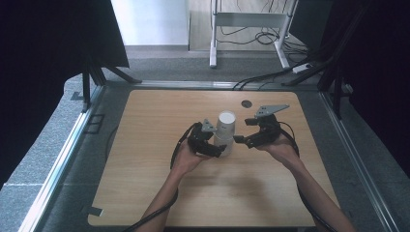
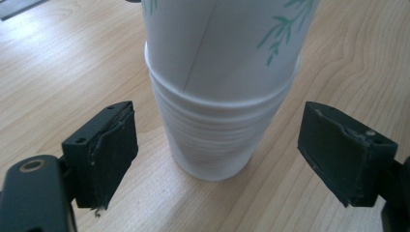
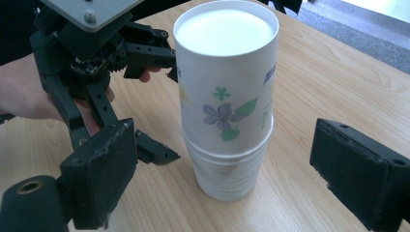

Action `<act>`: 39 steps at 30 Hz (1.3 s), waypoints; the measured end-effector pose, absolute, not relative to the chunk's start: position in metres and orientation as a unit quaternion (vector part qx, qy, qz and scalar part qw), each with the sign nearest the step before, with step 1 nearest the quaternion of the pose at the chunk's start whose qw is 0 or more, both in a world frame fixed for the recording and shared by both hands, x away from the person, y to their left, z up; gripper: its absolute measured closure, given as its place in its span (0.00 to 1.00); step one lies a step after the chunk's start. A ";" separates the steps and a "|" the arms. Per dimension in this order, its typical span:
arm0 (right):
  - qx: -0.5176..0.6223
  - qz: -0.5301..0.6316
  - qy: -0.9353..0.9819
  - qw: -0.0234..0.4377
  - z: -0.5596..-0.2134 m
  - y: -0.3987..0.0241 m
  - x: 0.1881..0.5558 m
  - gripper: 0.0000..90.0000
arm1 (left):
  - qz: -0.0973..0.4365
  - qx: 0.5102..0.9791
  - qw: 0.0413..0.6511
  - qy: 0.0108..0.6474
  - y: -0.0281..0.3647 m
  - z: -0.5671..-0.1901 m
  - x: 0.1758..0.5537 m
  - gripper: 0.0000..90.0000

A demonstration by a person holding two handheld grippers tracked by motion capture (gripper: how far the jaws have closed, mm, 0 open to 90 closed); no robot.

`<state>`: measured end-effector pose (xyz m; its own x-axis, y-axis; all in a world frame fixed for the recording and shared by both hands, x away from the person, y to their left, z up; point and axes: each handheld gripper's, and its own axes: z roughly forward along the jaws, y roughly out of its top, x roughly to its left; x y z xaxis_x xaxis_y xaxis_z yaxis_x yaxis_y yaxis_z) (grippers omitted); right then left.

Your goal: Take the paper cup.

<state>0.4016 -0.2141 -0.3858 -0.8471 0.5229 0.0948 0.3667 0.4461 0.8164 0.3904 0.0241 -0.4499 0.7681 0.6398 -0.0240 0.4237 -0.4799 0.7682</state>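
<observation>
A stack of white paper cups stands upside down near the middle of the wooden table. The top cup has a flower print and sits raised over the nested ones below. My left gripper reaches in from the left at the base of the stack. In the left gripper view my left gripper is open, a jaw on each side of the lower cups with a gap to both pads. My right gripper is open too, straddling the stack from the right without touching it.
A small dark round spot marks the table behind the cups. Grey carpet surrounds the table, with black frames and curtains at both sides. A white desk frame and cables lie beyond the far edge.
</observation>
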 end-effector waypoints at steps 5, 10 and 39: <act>0.264 0.453 0.847 0.085 -0.383 -0.209 0.408 0.14 | 0.128 0.848 0.410 0.312 0.022 -0.448 0.395 0.16; 0.263 0.449 0.850 0.086 -0.380 -0.203 0.414 0.15 | 0.123 0.847 0.412 0.313 0.020 -0.449 0.399 0.17; 0.243 0.424 0.868 0.086 -0.359 -0.172 0.434 0.39 | 0.135 0.849 0.412 0.303 0.014 -0.454 0.400 0.24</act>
<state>0.4340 -0.1720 -0.3587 -0.8674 0.4944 0.0563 0.3485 0.5228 0.7779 0.3999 0.0142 -0.4539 0.7799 0.6256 -0.0205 0.4030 -0.4767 0.7813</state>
